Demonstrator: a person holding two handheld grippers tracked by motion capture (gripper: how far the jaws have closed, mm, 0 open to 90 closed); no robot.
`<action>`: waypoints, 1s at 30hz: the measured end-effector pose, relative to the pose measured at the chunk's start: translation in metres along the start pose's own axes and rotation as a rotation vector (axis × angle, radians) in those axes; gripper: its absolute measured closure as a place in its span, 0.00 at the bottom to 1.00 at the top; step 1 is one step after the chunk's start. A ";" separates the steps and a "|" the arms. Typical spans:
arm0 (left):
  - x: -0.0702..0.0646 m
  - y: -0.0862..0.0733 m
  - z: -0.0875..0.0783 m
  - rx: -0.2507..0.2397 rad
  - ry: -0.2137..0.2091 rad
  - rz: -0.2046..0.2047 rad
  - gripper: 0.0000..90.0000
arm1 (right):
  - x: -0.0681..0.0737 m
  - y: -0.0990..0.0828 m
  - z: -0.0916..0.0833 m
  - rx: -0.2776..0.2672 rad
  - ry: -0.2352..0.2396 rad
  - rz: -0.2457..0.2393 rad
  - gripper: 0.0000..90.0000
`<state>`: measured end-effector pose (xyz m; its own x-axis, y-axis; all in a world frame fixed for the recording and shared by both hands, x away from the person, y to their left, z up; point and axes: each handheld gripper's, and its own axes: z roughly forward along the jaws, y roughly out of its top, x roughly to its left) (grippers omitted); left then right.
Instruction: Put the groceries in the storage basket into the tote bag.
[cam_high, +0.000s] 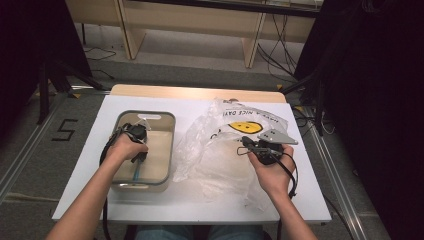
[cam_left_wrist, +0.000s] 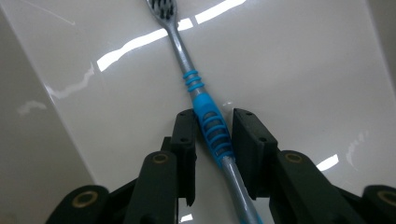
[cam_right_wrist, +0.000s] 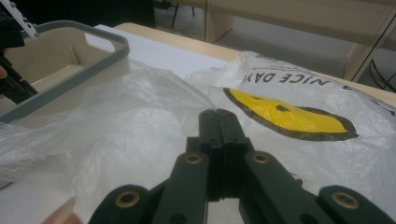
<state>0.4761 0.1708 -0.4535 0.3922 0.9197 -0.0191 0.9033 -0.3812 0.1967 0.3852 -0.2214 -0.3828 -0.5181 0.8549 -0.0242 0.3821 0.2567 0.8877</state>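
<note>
Straddling the toothbrush (cam_left_wrist: 212, 128) with my left gripper (cam_left_wrist: 214, 135), I am keeping its jaws partly apart, just beside the blue grip, not clearly pinching. It is lying flat inside the bin (cam_high: 170, 145) near the desk's left edge, long axis running front to back, bristles pointing away. My right gripper (cam_right_wrist: 218, 126) is sitting fully closed against the plastic bag (cam_right_wrist: 140, 116), whether pinching film I cannot tell.

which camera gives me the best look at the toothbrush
The left gripper view: the toothbrush runs up the frame, dark bristles, grey neck and blue ribbed grip lying between the left tool's jaws. The high view gives a thin blue sliver in the bin.
</note>
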 end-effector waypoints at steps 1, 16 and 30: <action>0.000 0.000 0.000 0.002 -0.001 0.004 0.79 | 0.000 0.000 0.000 0.000 0.000 -0.001 1.00; -0.002 0.001 0.000 0.001 -0.003 0.110 0.87 | 0.000 -0.001 0.001 0.006 0.001 0.002 1.00; -0.002 -0.001 -0.002 -0.011 -0.016 0.132 0.87 | 0.000 -0.001 0.001 0.007 0.002 0.002 1.00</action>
<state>0.4742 0.1698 -0.4520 0.5102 0.8600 -0.0079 0.8418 -0.4975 0.2096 0.3860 -0.2212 -0.3847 -0.5186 0.8547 -0.0216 0.3887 0.2582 0.8844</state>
